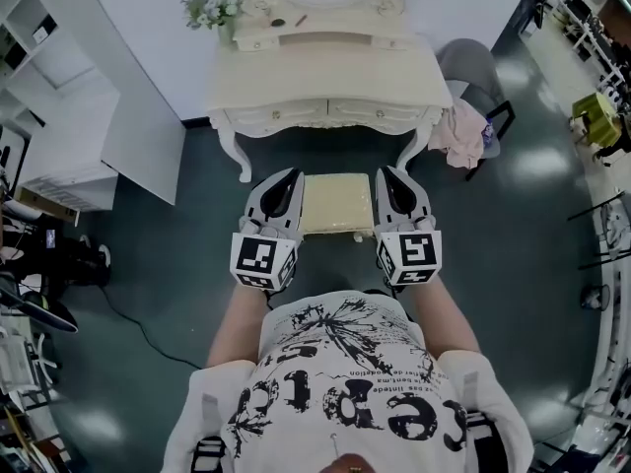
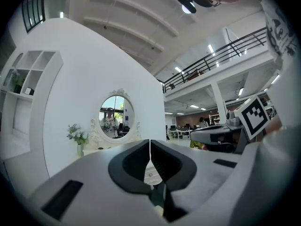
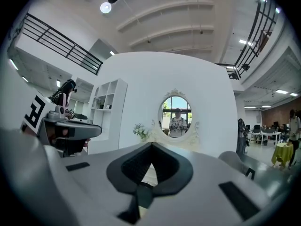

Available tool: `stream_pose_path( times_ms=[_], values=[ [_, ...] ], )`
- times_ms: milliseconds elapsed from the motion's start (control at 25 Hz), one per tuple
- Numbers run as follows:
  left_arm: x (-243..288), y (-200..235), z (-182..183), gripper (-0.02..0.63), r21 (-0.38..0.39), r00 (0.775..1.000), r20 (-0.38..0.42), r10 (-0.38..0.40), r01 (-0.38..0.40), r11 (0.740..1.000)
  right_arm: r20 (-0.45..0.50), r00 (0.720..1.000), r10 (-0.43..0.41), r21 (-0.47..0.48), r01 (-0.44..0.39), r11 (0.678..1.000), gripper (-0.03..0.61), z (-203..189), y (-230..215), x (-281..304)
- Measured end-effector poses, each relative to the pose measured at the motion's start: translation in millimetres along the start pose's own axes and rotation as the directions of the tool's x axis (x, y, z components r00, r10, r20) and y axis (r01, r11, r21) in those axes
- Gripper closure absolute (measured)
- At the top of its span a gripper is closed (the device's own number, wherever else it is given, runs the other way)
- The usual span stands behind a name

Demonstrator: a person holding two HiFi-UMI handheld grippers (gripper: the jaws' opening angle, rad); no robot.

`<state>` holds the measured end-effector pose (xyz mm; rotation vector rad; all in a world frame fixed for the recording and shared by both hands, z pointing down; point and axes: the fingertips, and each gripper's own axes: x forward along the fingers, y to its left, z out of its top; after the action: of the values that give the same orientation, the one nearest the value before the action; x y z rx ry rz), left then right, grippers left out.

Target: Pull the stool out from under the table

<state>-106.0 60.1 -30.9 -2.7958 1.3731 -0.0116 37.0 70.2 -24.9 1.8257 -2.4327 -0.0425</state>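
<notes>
- The table stands at top centre of the head view, with flowers on its left end.
- The stool sits mid-frame, just below the table's front edge.
- The left gripper lies beside the stool's left edge, and the right gripper beside its right.
- A chair stands right of the table.

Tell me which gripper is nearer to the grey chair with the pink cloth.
Right. The right gripper sits right of the stool, on the side of the chair; the left gripper is across the stool, farther away.
</notes>
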Motion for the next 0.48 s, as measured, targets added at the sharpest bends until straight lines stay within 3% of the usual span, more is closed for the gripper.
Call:
stream_pose_path(
  times_ms=[480],
  values=[
    [6, 8, -1, 0.592, 0.01, 1.0, -0.008, 0.011, -0.01, 1.0, -0.02, 0.999, 0.031, 0.027, -0.031, 0.999, 0.561, -7, 9, 13]
  ],
)
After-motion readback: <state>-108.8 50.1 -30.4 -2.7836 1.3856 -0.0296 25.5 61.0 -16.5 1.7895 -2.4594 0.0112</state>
